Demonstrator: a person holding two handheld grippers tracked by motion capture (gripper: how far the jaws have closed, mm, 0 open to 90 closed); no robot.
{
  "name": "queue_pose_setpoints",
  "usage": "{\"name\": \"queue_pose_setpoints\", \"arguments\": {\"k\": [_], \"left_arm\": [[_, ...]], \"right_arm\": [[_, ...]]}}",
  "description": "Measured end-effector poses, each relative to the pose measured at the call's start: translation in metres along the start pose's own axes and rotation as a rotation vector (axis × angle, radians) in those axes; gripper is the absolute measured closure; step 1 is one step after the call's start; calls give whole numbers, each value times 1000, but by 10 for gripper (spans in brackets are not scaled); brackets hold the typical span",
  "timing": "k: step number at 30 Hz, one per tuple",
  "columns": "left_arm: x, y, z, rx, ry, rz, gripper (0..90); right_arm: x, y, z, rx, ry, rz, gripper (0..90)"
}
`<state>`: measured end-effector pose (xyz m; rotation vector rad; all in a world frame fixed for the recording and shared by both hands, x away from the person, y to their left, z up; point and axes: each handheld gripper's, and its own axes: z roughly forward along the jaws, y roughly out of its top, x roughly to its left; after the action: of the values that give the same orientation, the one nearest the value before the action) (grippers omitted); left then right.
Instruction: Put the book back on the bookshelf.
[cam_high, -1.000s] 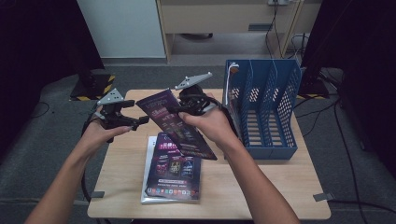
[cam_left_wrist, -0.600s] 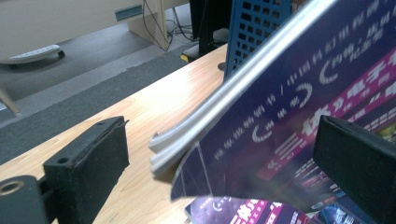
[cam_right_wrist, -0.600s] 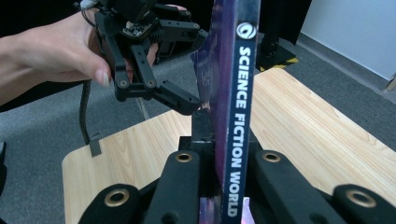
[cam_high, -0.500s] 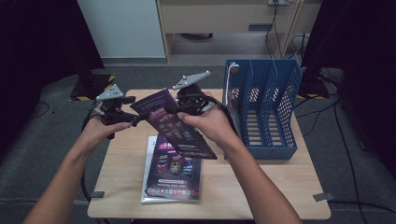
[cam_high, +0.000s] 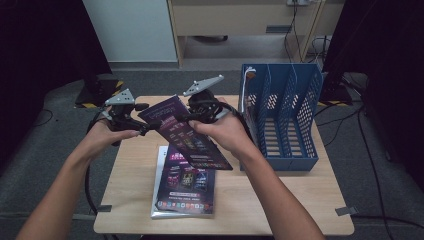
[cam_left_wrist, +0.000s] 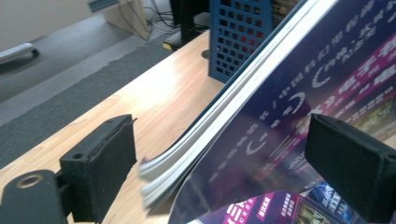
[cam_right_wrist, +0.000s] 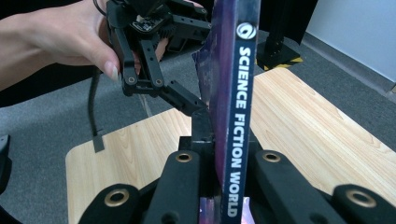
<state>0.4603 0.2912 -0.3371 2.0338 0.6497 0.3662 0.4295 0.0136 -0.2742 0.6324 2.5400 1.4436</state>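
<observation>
Magazine (cam_right_wrist: 238, 116) spine lettering: "SCIENCE FICTION WORLD"

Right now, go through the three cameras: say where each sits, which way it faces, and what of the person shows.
High view: above the person's side, facing forward and down on the table; both forearms, left gripper and right gripper show.
Left gripper view: rides the left gripper, looking along open jaws that have just been closing around the magazine's edge, not yet pressing.
Right gripper view: rides the right gripper, shut on the magazine spine; the left hand shows beyond.
Shared: the held magazine, the wooden table.
</observation>
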Motion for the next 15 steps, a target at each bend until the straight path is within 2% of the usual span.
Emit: {"name": "queue_pose_setpoints", "arguments": {"k": [3, 7, 15], "left_arm": [[1, 1, 2, -1, -14, -3, 128], [3, -1, 3, 0, -33, -9, 215], [5, -1, -1, -12, -33, -36, 449]], "right_arm": [[0, 1, -2, -2, 1, 0, 843], [0, 3, -2, 4, -5, -8, 843], [-6, 2, -4, 1, -20, 6, 843]]}}
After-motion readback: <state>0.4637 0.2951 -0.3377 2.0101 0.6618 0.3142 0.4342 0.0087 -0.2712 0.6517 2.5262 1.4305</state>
